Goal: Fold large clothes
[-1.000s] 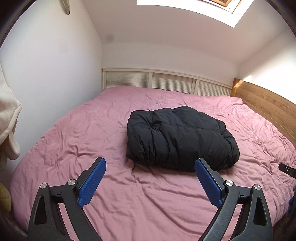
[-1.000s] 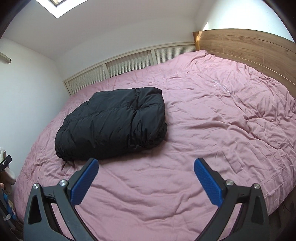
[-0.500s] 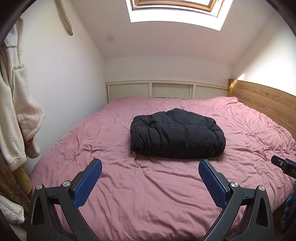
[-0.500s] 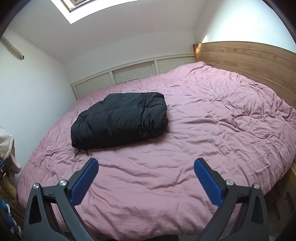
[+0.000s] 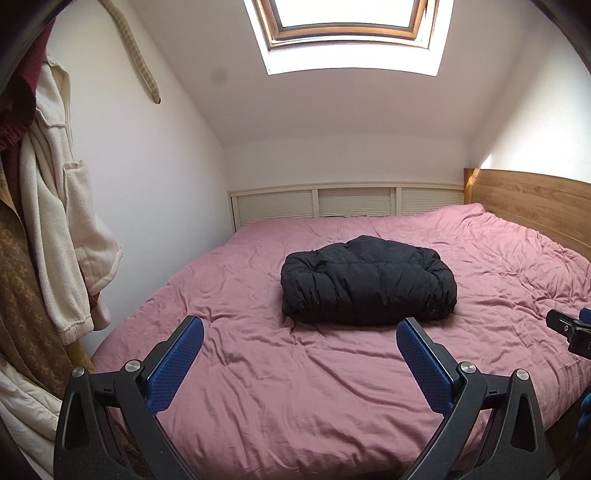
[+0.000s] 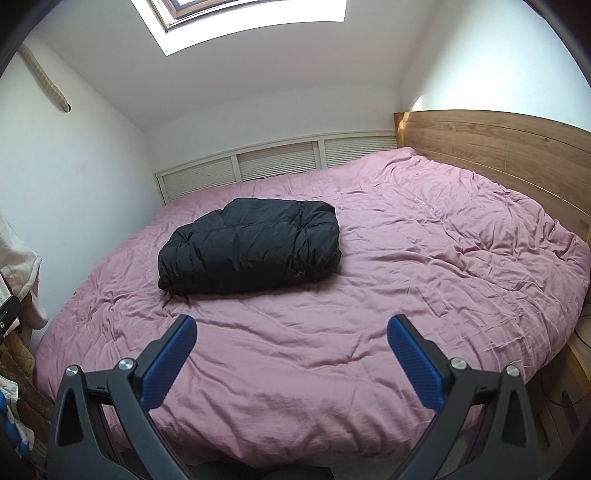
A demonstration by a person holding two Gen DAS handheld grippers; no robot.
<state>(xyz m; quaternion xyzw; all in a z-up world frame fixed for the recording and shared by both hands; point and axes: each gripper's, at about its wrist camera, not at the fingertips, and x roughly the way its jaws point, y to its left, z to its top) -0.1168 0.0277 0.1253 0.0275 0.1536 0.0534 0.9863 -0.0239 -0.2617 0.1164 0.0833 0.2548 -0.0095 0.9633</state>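
Note:
A black puffer jacket (image 5: 367, 282) lies folded into a thick bundle in the middle of the pink bed (image 5: 303, 376). It also shows in the right wrist view (image 6: 251, 245), left of centre. My left gripper (image 5: 300, 328) is open and empty, held back from the bed's near edge, well short of the jacket. My right gripper (image 6: 291, 326) is open and empty too, above the near edge of the bed (image 6: 424, 280). Part of the right gripper shows at the right edge of the left wrist view (image 5: 570, 330).
A wooden headboard (image 6: 495, 147) runs along the right side. White louvred panels (image 5: 351, 203) line the far wall. Robes and clothes (image 5: 55, 229) hang on the left wall beside the bed. A skylight (image 5: 351, 33) is overhead.
Both grippers have pulled back and away from the bed and tilted up; the jacket looks smaller and farther. The jacket itself has not moved. Both stay open.

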